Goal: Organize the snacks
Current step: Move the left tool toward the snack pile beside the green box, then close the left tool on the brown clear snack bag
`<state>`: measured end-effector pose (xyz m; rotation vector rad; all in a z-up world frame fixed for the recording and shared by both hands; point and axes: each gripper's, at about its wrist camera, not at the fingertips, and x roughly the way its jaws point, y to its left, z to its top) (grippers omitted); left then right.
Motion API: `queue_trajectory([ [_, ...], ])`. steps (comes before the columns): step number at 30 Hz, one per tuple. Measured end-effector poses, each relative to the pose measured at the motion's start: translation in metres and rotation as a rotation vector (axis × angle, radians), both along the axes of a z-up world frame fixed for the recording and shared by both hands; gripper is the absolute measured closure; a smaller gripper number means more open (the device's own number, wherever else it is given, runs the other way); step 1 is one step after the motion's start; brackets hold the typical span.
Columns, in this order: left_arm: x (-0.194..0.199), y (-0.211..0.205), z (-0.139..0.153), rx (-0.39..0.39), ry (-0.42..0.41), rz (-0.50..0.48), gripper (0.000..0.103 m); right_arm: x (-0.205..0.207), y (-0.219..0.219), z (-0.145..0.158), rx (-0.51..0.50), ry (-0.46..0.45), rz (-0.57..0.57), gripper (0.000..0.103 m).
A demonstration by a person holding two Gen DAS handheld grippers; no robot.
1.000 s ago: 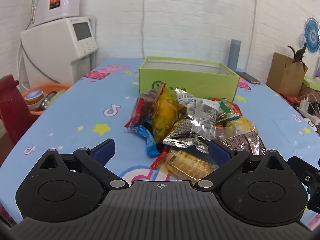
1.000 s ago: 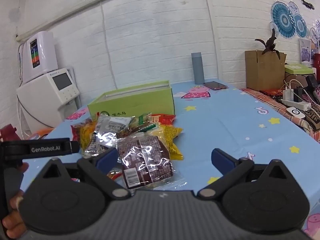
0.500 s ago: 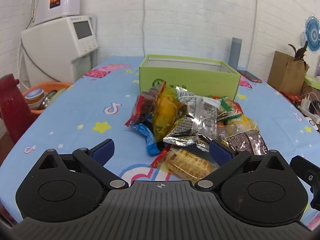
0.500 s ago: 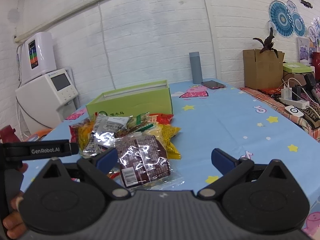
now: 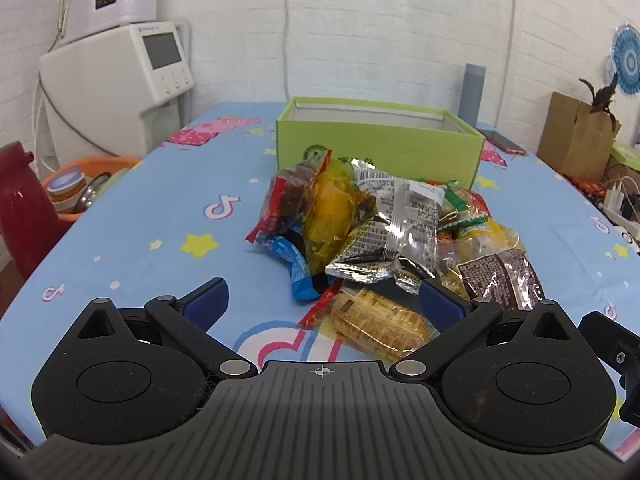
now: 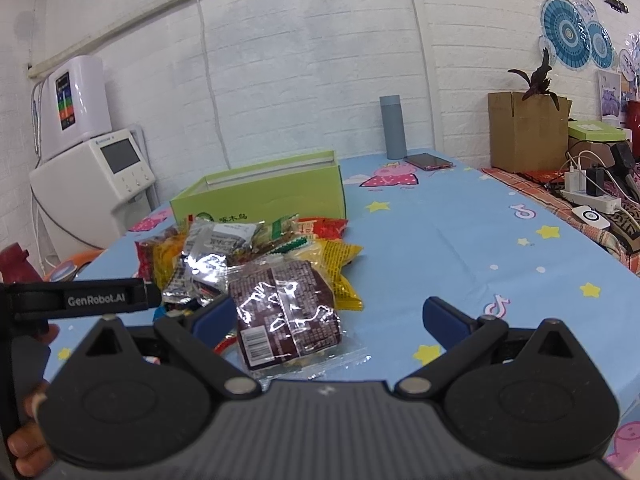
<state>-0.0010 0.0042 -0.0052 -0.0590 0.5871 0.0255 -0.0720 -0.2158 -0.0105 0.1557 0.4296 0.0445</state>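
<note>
My left gripper (image 5: 322, 300) and right gripper (image 6: 330, 314) both hold their fingers wide, gripping nothing. Between my left fingers a clear biscuit packet (image 5: 378, 326) lies slanted near-right. Beyond, the crinkled snack pile (image 5: 384, 232) sits before the green box (image 5: 380, 148), on the table (image 5: 160, 224).

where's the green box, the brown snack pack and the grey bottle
green box (image 5: 380, 150), left wrist view, front wall
brown snack pack (image 6: 286, 312), right wrist view, middle of the wrapper
grey bottle (image 6: 392, 132), right wrist view, middle of its body
</note>
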Motion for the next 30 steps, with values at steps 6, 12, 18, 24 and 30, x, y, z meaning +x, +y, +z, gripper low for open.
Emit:
queue_trajectory([
  [6, 0.005, 0.000, -0.001, 0.003, 0.007, 0.002, 0.009, 0.004, -0.001, -0.001, 0.003, 0.008, 0.000, 0.001],
  [12, 0.014, -0.001, 0.000, 0.001, 0.018, 0.002, 0.009, 0.014, -0.004, -0.004, -0.002, 0.029, 0.001, 0.001],
  [18, 0.023, -0.004, -0.002, -0.010, 0.032, -0.025, 0.009, 0.023, -0.011, -0.012, 0.019, 0.049, 0.007, 0.001],
  [24, 0.028, -0.011, 0.008, -0.046, 0.024, -0.091, 0.010, 0.034, -0.010, -0.020, 0.001, 0.084, 0.057, 0.001],
  [30, 0.036, -0.028, -0.001, -0.108, 0.089, -0.212, 0.012, 0.045, -0.009, -0.033, 0.011, 0.119, 0.127, 0.001],
])
